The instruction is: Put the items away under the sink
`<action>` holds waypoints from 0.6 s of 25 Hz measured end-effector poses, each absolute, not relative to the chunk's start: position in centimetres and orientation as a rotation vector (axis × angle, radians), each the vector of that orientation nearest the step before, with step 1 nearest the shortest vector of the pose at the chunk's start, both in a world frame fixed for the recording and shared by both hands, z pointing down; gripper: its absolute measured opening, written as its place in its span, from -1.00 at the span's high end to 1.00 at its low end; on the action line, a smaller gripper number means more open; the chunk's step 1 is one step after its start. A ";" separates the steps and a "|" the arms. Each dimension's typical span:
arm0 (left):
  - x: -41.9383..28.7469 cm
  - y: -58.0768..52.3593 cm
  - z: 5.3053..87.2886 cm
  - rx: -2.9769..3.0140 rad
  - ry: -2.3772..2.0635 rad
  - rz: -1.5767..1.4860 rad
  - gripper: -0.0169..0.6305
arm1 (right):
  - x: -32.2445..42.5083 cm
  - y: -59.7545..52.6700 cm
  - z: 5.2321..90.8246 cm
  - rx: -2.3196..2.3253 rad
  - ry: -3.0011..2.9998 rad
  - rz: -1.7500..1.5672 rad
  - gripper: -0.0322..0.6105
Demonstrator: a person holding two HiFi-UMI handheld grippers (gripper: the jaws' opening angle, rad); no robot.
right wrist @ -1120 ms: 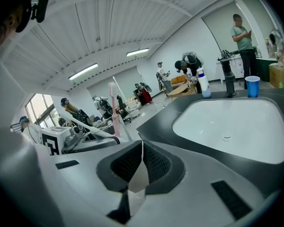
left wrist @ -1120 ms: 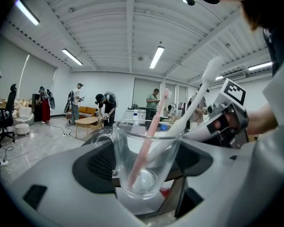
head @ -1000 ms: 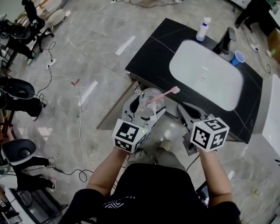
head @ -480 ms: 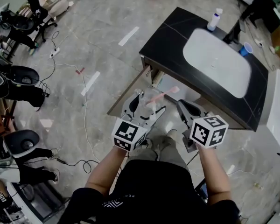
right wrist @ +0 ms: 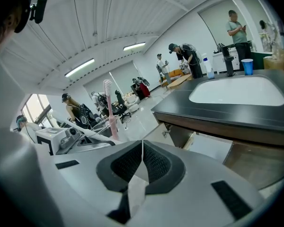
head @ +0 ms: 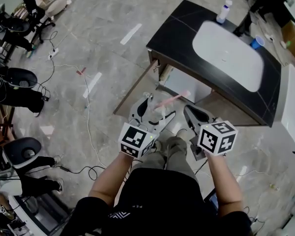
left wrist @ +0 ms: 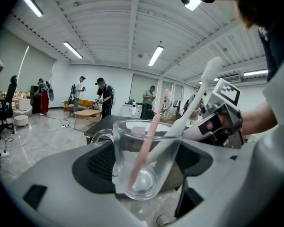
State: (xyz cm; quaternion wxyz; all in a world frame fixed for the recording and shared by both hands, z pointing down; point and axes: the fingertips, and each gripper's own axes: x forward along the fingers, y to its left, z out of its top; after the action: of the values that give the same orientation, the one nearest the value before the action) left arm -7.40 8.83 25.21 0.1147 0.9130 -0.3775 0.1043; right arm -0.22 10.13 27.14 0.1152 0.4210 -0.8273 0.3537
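Observation:
My left gripper (head: 150, 108) is shut on a clear glass mug (left wrist: 144, 157) that holds a pink toothbrush (head: 171, 99) and a white one (left wrist: 189, 112). The mug hangs in the air in front of the open cabinet (head: 184, 85) under the black sink counter (head: 182, 38). To its right my right gripper (head: 192, 116) is shut with nothing between its jaws (right wrist: 142, 162). In the right gripper view the counter (right wrist: 217, 110) and white basin (right wrist: 239, 90) lie ahead on the right. The cabinet door (head: 132, 95) stands swung open to the left.
On the counter stand a white bottle (head: 223, 11), a black faucet (head: 242, 27) and a blue cup (head: 256, 42). Cables (head: 86, 112) trail over the grey floor at left. Office chairs (head: 14, 90) stand along the left edge. Several people stand at the room's far end.
The view has drawn back and lowered, and the counter has shifted up the frame. More of the open cabinet under the sink shows. Both grippers keep their hold and spacing.

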 end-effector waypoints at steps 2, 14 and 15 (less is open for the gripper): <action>-7.5 9.2 25.6 2.680 -1.092 0.307 -0.24 | -0.3 10.7 27.5 1.243 -2.413 1.037 0.79; -7.0 9.9 29.7 2.687 -1.037 0.327 -0.24 | 1.3 11.8 30.8 1.318 -2.370 1.047 0.79; -6.9 9.8 30.2 2.683 -1.039 0.333 -0.24 | 1.3 11.7 31.3 1.313 -2.369 1.053 0.79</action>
State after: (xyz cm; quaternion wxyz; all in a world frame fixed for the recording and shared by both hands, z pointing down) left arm -6.89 9.79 30.17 0.1224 0.9194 -0.3560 0.1140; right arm 1.31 11.72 31.27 0.1174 0.4485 -0.8097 0.3598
